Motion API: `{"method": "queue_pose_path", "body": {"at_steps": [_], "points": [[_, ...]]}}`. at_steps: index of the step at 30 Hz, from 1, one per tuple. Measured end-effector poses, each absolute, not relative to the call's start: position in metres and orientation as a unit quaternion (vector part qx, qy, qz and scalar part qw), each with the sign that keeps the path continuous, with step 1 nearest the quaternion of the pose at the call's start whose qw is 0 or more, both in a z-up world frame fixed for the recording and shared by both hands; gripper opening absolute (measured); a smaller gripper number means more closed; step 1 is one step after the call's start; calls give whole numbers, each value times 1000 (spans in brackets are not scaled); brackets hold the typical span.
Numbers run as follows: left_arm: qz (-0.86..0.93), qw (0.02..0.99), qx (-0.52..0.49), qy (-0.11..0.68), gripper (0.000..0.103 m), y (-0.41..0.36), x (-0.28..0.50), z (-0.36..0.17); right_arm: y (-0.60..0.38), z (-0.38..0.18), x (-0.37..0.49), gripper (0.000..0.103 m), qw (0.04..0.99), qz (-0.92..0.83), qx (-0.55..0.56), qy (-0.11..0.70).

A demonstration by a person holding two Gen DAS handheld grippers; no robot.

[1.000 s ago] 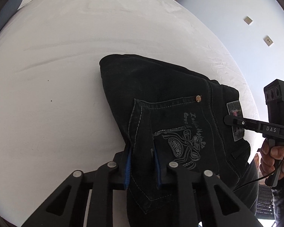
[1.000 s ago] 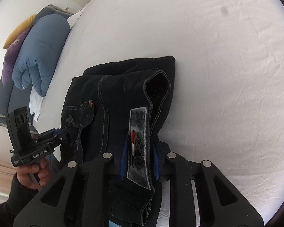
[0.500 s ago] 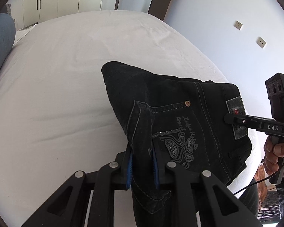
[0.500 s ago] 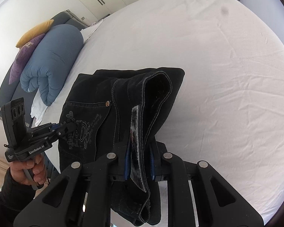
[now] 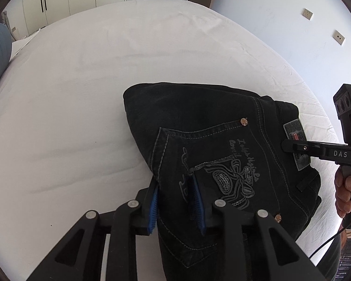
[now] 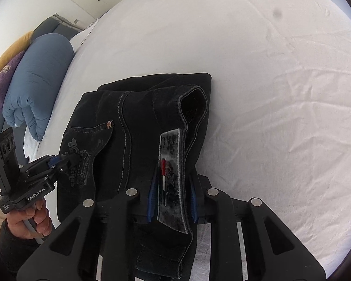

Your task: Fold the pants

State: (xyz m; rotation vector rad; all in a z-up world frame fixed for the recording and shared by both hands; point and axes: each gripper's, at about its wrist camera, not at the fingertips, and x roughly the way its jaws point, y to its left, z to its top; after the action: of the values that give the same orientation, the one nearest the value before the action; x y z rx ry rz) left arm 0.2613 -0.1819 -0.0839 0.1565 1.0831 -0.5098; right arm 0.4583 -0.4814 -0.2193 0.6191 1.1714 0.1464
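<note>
My left claw points down at the folded black pants, which lie on the white bed near its front edge. The blue pads straddle the edge of the back pocket, with its pale embroidered design. The jaws are opening: denim sits between them, but the left pad stands off the cloth with a sliver of light showing, so the grip looks loose rather than pressed. A copper rivet marks the pocket's upper corner.

My right claw comes in at the waistband end. Between its blue pads lies the grey patch label, with its small red and white stripe, running up the waistband. These jaws are opening too, set narrow, with thin gaps showing between pads and label on both sides. Beyond the label the waistband curls up into an open loop.

From the left wrist camera the right claw's finger rests across the label on the pants' right side, my right hand wrapped round its handle. From the right wrist camera my left hand holds the other handle at the pants' left side.

A rolled blue duvet lies at the head of the bed, with a purple cushion and a yellow one behind it.
</note>
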Motion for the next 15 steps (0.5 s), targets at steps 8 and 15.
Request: {"method": "queue_pose_path", "body": {"at_steps": [8,15], "points": [[-213,858,85,459,52,-179,249,-53,-471,-203,442,32,803,42,265,532],[-169,921,74,343,103,-161,192,8,-439,-139,384,50,859,15,209,467]]}}
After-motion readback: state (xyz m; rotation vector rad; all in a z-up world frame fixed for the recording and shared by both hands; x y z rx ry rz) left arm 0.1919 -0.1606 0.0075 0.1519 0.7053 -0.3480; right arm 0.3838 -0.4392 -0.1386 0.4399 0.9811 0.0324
